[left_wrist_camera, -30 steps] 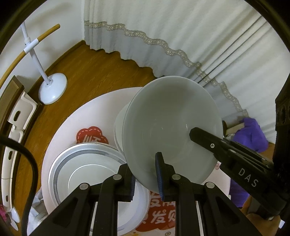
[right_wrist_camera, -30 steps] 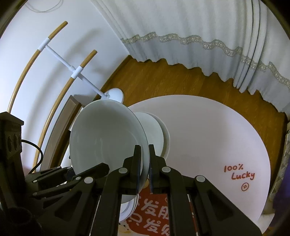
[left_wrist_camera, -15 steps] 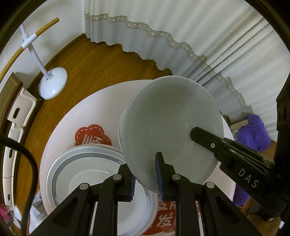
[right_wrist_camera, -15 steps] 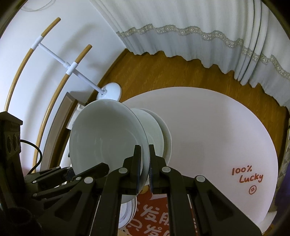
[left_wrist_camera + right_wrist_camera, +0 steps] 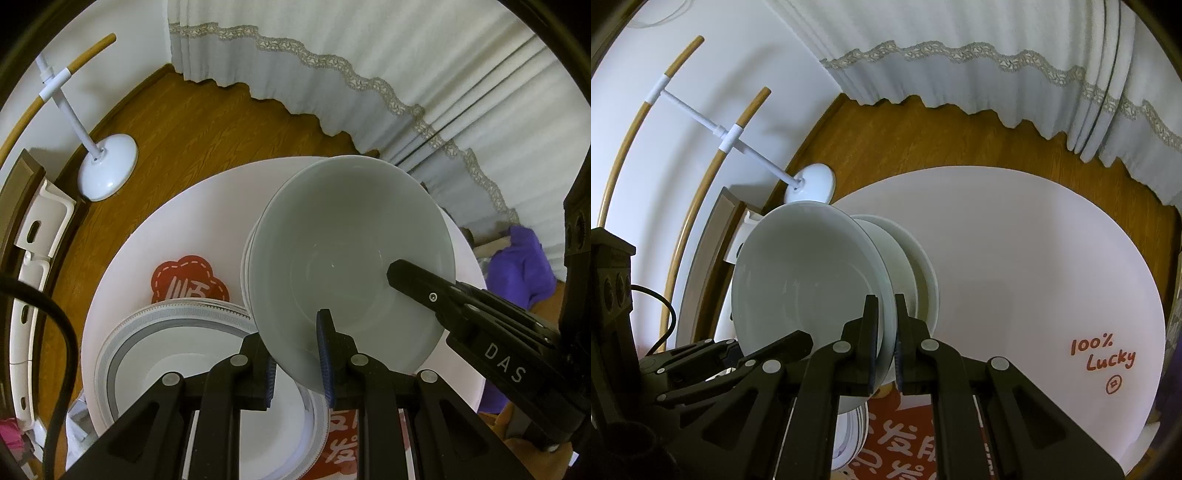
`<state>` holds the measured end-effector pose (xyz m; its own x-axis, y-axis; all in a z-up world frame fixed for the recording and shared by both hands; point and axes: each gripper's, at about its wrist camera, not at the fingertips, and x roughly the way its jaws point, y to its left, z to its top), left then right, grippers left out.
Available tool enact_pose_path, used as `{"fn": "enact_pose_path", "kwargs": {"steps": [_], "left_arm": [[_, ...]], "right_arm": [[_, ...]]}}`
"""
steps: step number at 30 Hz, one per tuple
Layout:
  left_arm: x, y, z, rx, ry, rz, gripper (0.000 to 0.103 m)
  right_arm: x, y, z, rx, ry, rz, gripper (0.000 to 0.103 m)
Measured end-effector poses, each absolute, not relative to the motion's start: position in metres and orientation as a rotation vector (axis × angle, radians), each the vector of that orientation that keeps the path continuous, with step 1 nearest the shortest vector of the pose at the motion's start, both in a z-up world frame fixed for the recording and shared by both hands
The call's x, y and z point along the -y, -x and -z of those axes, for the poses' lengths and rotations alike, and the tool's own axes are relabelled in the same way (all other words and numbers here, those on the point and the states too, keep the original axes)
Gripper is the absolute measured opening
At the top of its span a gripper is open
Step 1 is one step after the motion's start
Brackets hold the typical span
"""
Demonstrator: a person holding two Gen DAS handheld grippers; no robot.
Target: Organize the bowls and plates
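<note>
Both grippers hold one white bowl (image 5: 347,258) by its rim above the round white table (image 5: 184,221). My left gripper (image 5: 295,365) is shut on the bowl's near rim. My right gripper (image 5: 886,314) is shut on the rim of the same bowl (image 5: 805,280) on the other side, and its finger (image 5: 406,273) reaches into the bowl in the left wrist view. The bowl hangs tilted, close over a stack of white bowls (image 5: 916,266) that it mostly hides. I cannot tell if they touch. A plate with a grey patterned rim (image 5: 166,350) lies beside the stack.
A white stand base (image 5: 107,171) sits on the wooden floor beyond the table's edge. Curtains hang behind. A purple cloth (image 5: 524,266) lies at the right. A red sticker (image 5: 188,284) and the red writing "100% Lucky" (image 5: 1102,354) mark the table top.
Both grippers have sunk with the bowl, which now sits lower and covers more of the bowl stack. The grips have not changed.
</note>
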<state>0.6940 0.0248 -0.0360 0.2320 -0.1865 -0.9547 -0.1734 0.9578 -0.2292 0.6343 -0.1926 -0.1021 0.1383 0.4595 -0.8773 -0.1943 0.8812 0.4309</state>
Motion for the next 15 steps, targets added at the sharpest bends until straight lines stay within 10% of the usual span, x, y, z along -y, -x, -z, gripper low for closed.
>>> {"fn": "enact_pose_path", "kwargs": {"steps": [15], "left_arm": [[-0.0235,-0.7033,0.0392,-1.333,0.288,0.009,0.016]], "right_arm": [[0.1945,-0.6355,0.1087,-1.366,-0.269,-0.458,0.010]]}}
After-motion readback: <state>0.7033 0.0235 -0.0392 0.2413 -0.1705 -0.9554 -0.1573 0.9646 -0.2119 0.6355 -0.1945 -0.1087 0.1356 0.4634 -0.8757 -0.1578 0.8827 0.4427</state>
